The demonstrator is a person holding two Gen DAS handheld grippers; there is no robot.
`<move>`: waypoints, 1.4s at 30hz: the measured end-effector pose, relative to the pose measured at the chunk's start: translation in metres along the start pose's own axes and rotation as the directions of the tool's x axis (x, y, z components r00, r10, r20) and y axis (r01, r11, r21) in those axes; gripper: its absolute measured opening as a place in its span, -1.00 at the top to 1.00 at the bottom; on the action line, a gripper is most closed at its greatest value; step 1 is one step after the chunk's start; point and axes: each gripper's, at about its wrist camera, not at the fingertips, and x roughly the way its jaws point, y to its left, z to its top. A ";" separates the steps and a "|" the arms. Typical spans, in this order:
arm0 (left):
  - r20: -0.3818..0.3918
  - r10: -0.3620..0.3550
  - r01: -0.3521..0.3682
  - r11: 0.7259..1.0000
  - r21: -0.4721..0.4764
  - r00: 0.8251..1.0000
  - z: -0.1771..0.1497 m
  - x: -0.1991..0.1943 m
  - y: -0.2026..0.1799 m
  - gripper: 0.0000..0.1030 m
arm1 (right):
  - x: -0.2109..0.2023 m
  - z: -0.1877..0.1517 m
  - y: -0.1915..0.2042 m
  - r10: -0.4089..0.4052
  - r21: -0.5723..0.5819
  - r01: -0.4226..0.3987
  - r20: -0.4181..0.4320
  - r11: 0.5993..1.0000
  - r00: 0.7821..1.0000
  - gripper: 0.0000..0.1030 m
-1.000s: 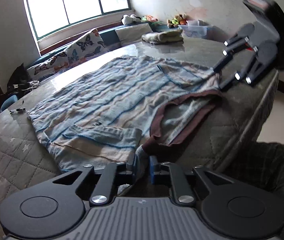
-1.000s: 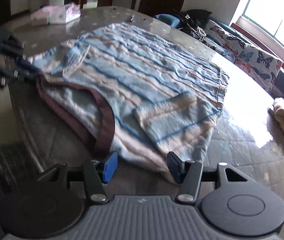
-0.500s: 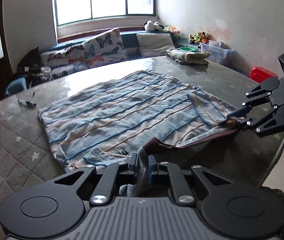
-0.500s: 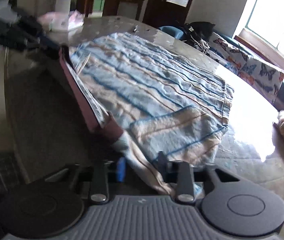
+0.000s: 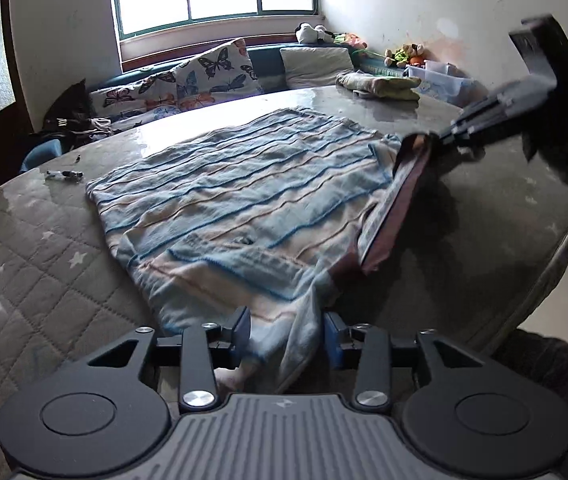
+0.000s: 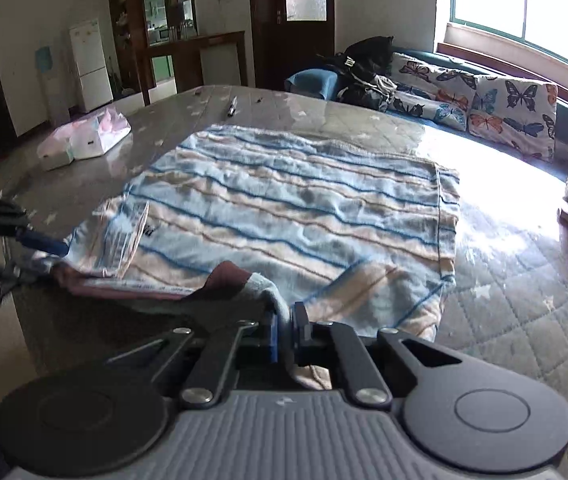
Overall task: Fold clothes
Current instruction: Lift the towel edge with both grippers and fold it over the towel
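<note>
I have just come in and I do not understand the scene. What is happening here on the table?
A person is folding a striped shirt on a padded table, with a gripper in each hand. The right gripper is shut on the shirt's near edge, by the brown collar, and holds it raised off the table. The left gripper is open, with a hanging fold of the shirt between its fingers. The rest of the shirt lies flat.
</note>
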 end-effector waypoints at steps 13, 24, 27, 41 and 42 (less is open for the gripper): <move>0.037 0.085 -0.090 0.983 0.158 0.996 -0.017 0.008 -0.017 0.79 | 0.002 0.001 -0.001 -0.033 0.038 0.031 0.033 0.999 0.999 0.89; 0.128 0.051 -0.061 0.995 0.075 0.990 0.003 -0.029 -0.003 0.89 | -0.024 -0.011 0.008 -0.039 0.022 0.037 0.090 0.999 0.995 0.93; 0.130 0.029 -0.036 0.998 0.054 0.991 0.004 -0.046 -0.004 0.89 | -0.039 -0.016 0.013 -0.026 0.007 0.025 0.097 1.000 0.995 0.93; 0.107 -0.001 0.001 1.000 -0.005 0.994 -0.009 -0.096 -0.013 0.89 | -0.109 -0.056 0.053 0.050 -0.029 -0.048 0.075 0.998 0.996 0.93; 0.109 0.007 -0.007 1.000 -0.002 0.994 -0.005 -0.094 -0.011 0.89 | -0.108 -0.052 0.053 0.044 -0.034 -0.041 0.080 0.999 0.996 0.93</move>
